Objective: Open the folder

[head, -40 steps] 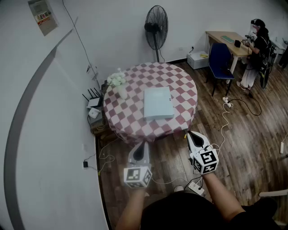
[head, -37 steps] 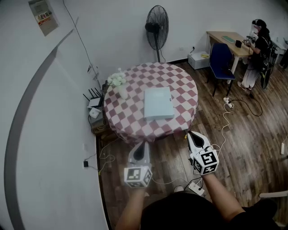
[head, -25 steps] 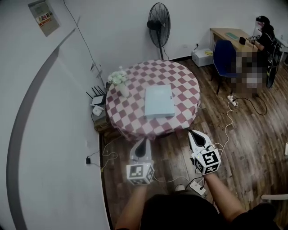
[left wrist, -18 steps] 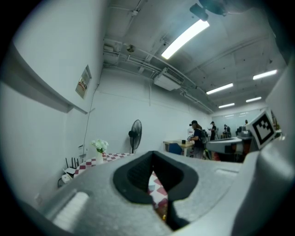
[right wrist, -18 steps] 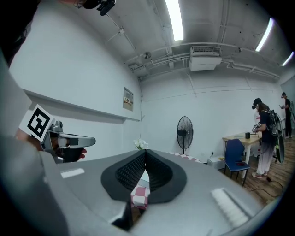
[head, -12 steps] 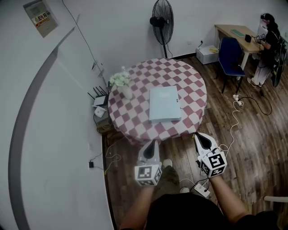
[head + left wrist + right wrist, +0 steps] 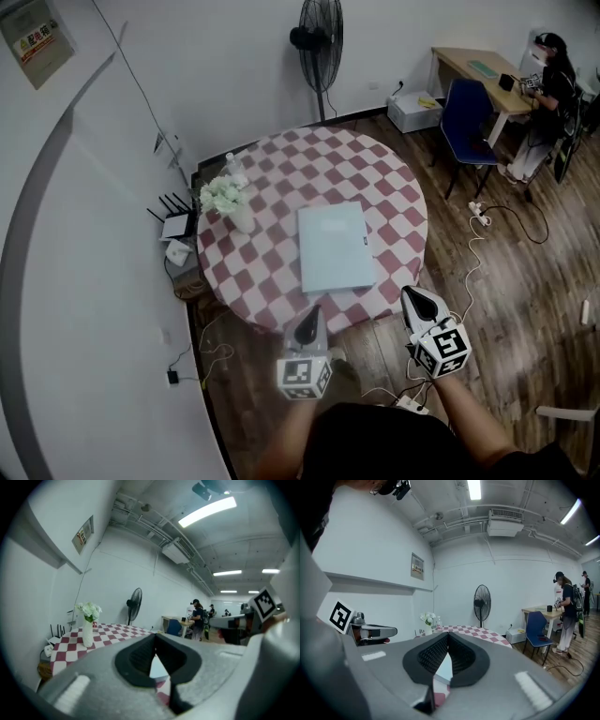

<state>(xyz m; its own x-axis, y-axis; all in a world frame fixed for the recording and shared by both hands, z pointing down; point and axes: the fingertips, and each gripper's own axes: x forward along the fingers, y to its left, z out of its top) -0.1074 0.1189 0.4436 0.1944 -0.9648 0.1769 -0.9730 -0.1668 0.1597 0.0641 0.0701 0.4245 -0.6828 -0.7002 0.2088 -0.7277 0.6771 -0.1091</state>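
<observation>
Folder: closed, flat on table. Left gripper, right gripper: jaws together, empty, now closer to near edge; approach seemingly under way.

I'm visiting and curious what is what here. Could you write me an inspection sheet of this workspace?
Surface: round table with a red-and-white checked cloth.
Job's things: pale blue folder, closed, lying flat near the table's front edge.
Clutter: vase of white flowers at the table's left.
Tools: left tool and right tool both shut, empty, short of the folder.
Cables: white cable on the wood floor; power strip below the right tool.
Surroundings: standing fan, blue chair, desk, router beside the table.
</observation>
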